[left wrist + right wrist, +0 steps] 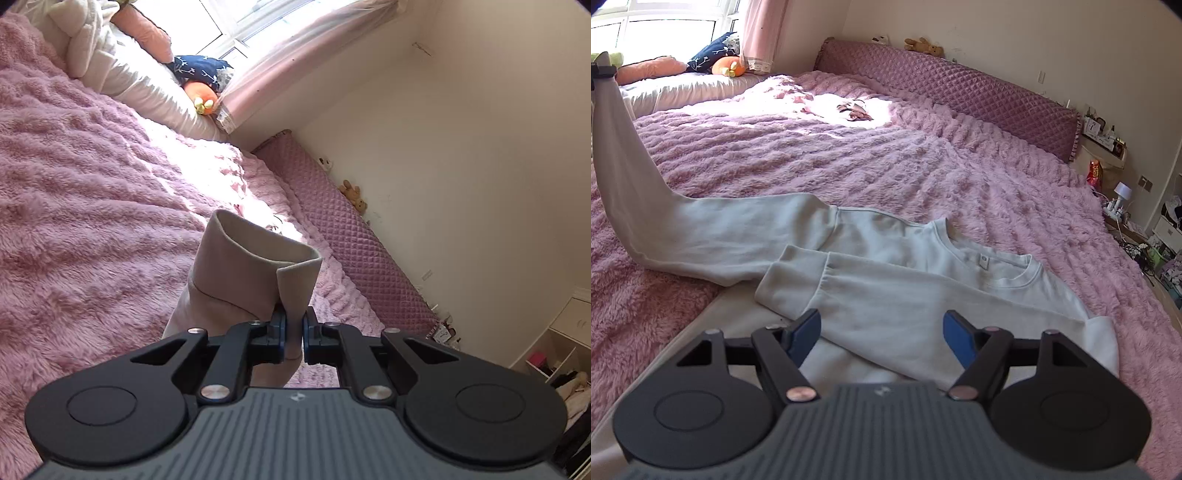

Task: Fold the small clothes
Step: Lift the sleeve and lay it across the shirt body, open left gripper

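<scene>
Now the left gripper (pixel 293 332) is clamped on the sleeve cuff (pixel 258 266), raised well beyond the sweatshirt (pixel 923 280) collar (far side); right gripper (pixel 881 336), jaws apart, hovers nearer.

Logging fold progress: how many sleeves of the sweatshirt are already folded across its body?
1. One sleeve lies across the chest; the other sleeve is lifted by its cuff in the left gripper.

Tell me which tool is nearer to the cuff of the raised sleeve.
Left. The left tool is shut on that ribbed cuff of the pale sweatshirt; the open right tool hovers over the sweatshirt's body, apart from it.
</scene>
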Motion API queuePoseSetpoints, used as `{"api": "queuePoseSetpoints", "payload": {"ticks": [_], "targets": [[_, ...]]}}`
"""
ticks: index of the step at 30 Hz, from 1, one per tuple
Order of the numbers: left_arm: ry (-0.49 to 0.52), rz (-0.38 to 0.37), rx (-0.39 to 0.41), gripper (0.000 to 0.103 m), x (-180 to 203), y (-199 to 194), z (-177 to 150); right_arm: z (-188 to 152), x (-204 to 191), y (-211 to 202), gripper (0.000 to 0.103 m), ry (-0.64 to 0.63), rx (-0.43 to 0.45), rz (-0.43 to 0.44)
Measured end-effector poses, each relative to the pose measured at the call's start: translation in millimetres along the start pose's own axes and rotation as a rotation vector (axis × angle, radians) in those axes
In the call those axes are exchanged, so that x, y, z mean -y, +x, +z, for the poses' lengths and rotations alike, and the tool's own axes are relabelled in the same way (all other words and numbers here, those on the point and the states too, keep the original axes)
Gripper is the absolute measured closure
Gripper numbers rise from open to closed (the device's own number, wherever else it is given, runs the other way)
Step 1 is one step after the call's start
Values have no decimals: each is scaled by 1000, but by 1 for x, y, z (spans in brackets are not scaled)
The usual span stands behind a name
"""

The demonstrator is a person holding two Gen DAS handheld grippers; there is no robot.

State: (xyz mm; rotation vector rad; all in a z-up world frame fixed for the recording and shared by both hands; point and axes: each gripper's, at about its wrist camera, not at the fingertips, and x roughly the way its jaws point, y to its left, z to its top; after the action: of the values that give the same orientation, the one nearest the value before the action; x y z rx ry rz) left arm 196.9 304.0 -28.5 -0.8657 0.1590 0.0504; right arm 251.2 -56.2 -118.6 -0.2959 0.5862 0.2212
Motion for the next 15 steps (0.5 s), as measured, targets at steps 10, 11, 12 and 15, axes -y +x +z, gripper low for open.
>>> {"api": "queuePoseSetpoints", "payload": {"ticks": [10, 11, 12, 15], "targets": [[90, -251, -269, 95, 128, 79, -131, -39, 101, -27, 34, 126, -6, -109], [97, -267, -300, 95, 137, 86, -149, -44, 110, -28, 34, 139, -15, -114], [107, -285, -336, 95, 145, 94, -169, -49, 117, -30, 34, 147, -21, -120], [125, -326, -431, 95, 162, 113, -227, -65, 137, -35, 34, 162, -36, -145]]}}
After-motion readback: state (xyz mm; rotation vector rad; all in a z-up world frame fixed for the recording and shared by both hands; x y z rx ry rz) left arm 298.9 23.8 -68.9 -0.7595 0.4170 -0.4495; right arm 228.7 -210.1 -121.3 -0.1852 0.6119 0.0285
